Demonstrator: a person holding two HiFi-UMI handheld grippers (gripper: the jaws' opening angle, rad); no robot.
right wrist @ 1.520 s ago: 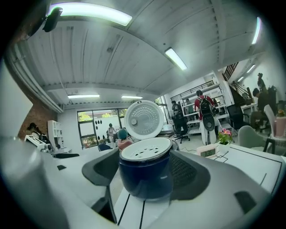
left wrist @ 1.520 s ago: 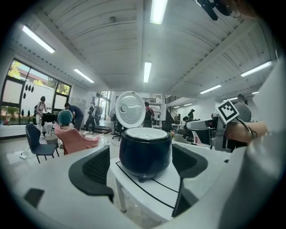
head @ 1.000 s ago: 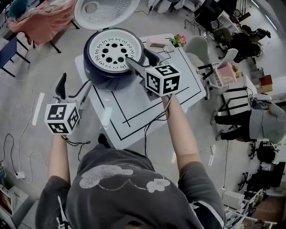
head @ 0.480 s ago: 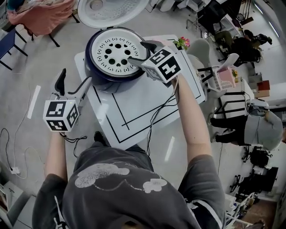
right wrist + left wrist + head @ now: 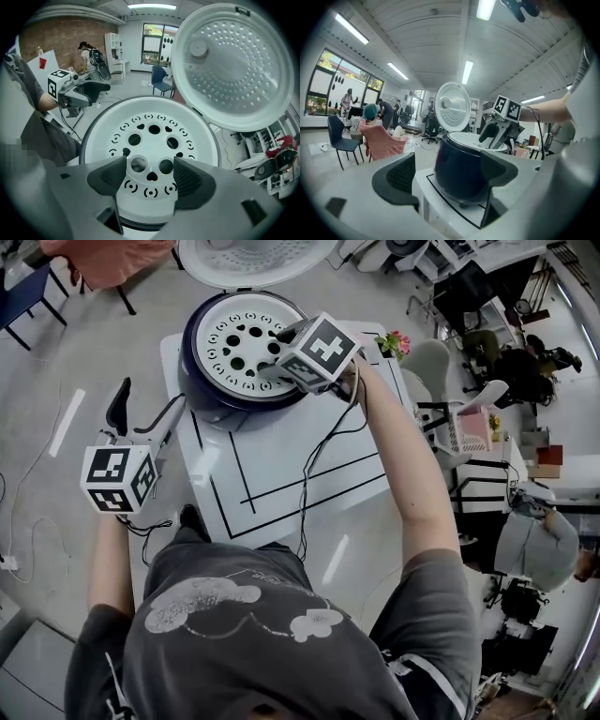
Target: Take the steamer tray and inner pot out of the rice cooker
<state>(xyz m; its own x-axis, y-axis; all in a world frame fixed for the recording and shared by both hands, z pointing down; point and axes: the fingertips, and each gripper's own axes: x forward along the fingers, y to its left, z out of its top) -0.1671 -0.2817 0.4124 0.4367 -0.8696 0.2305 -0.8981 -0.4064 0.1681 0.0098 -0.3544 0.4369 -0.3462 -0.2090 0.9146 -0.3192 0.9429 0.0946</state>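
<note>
Head view: the right gripper [image 5: 274, 352] has come forward from the cooker's near rim to over the steamer tray [image 5: 239, 343]. The left gripper [image 5: 145, 413] has kept its place off the left edge of the table [image 5: 281, 465].
Meaning for the task: likely the reach for the tray; nothing is lifted yet.
Right gripper view: jaws apart and empty, above the tray's central holes. I cannot tell if they touch it.
Left gripper view: jaws apart and empty, aimed at the dark side of the rice cooker [image 5: 459, 168].
Steamer tray: white, round and flat, pierced with round holes, small hearts and curved slots. It sits level in the cooker's mouth.
Inner pot: hidden under the tray.
Lid [image 5: 234, 65]: open, standing behind the tray.
</note>
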